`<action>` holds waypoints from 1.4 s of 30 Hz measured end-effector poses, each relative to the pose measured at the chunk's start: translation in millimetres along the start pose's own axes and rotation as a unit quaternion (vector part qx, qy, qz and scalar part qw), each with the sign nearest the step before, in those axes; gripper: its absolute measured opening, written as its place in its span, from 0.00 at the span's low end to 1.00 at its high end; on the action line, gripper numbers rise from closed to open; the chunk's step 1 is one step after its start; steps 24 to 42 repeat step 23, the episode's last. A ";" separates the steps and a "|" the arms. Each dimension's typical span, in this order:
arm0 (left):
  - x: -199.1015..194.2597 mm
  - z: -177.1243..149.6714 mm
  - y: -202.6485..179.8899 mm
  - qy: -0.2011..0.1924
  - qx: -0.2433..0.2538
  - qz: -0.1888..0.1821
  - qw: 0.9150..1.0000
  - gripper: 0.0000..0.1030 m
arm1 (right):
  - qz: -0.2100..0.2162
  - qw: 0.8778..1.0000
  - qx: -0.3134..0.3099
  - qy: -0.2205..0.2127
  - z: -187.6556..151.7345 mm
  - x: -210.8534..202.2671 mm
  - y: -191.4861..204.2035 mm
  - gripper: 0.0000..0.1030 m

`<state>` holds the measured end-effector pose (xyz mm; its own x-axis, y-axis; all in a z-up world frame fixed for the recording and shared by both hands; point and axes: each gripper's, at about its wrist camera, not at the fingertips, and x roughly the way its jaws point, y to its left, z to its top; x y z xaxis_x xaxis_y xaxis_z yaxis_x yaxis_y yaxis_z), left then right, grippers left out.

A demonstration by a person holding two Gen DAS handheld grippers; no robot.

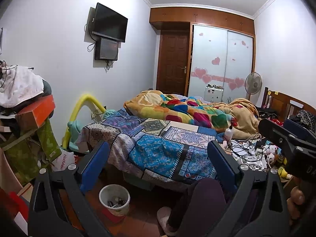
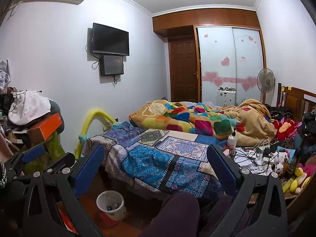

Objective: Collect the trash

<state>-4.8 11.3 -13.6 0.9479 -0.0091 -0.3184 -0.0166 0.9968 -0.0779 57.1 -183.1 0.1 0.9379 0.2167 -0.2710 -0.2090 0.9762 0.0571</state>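
Blue-padded fingers [image 1: 94, 164] of both grippers wide apart, empty.

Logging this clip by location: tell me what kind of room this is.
A lived-in, cluttered bedroom, most likely. A bed with a patchwork cover and a rumpled colourful blanket fills the middle, a sliding-door wardrobe stands at the far wall, and a small wastebasket sits on the floor by the bed.

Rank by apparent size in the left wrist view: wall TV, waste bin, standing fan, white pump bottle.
Largest to smallest:
1. Wall TV
2. Waste bin, though it is nearer the camera
3. Standing fan
4. White pump bottle
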 end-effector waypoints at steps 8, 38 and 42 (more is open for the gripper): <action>-1.4 2.7 -0.3 0.000 0.000 -0.005 1.000 0.97 | 0.001 1.000 -0.001 -0.002 -0.4 0.3 -0.7 1.00; -1.5 5.3 0.1 0.000 0.007 -0.008 1.000 0.97 | 0.004 1.000 -0.001 0.000 -0.1 0.7 -0.6 1.00; -1.5 5.3 0.1 0.000 0.007 -0.008 1.000 0.97 | 0.004 1.000 -0.001 0.000 -0.1 0.7 -0.6 1.00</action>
